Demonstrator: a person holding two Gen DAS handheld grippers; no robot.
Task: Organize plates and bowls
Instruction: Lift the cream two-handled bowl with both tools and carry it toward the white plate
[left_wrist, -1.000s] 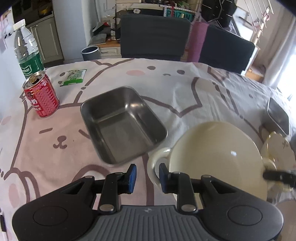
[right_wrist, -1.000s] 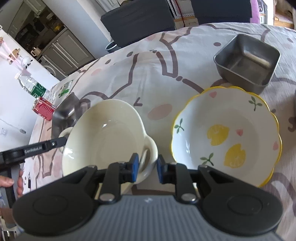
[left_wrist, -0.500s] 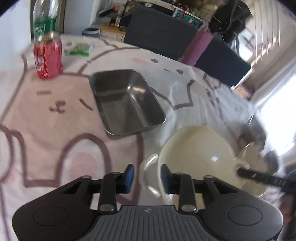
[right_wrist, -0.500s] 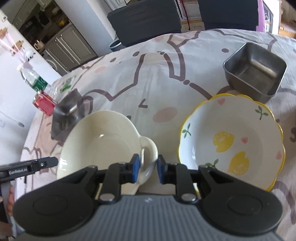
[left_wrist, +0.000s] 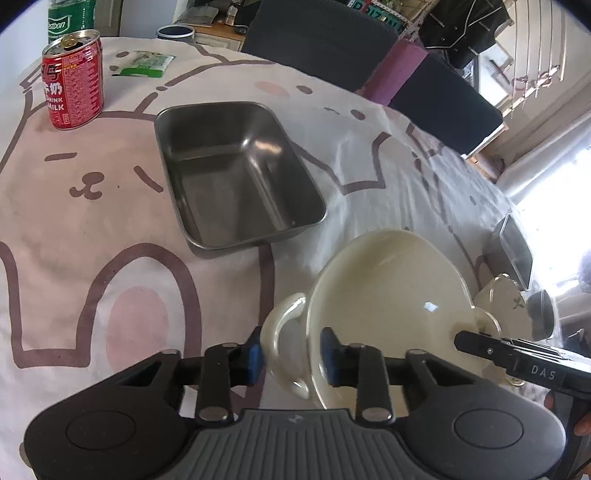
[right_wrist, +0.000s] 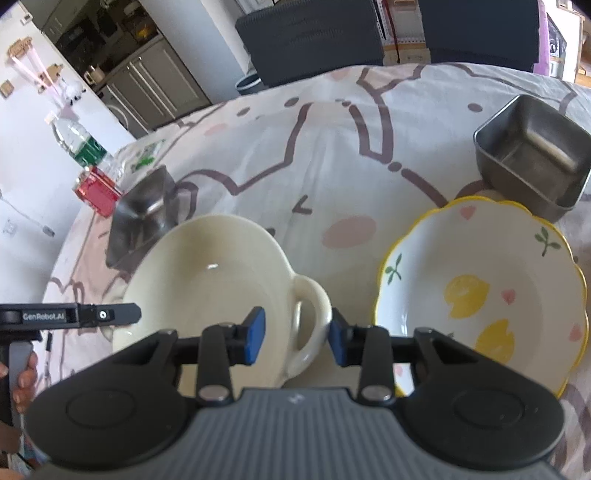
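A dining room with dark chairs (left_wrist: 317, 40) and kitchen cabinets behind frames a tabletop (left_wrist: 92, 229) under a cartoon-print cloth, where I hold a tool in each hand at a cream bowl (left_wrist: 388, 295) with two loop handles. My left tool (left_wrist: 291, 354) straddles the bowl's near handle (left_wrist: 280, 332), its blue pads (left_wrist: 254, 357) on either side of the loop; the jaws are closing, and I cannot tell for sure whether both pads already press the handle. My right tool (right_wrist: 293, 334) brackets the opposite handle (right_wrist: 310, 321), the jaws still apart and easing wider, with a clear gap between the left pad and the loop. The bowl sits on the cloth between a steel tray (left_wrist: 236, 173) on its far left side and a scalloped lemon bowl (right_wrist: 480, 291) just beside it on the right. A small square steel pan (right_wrist: 532, 155) stands behind the lemon bowl, close against its rim. A red can (left_wrist: 72, 81), a green-labelled bottle (left_wrist: 68, 18) and a green packet (left_wrist: 146, 64) stand well apart at the far left edge. Fingers of my left hand (right_wrist: 24, 380) show on the left tool's grip in the right wrist view.
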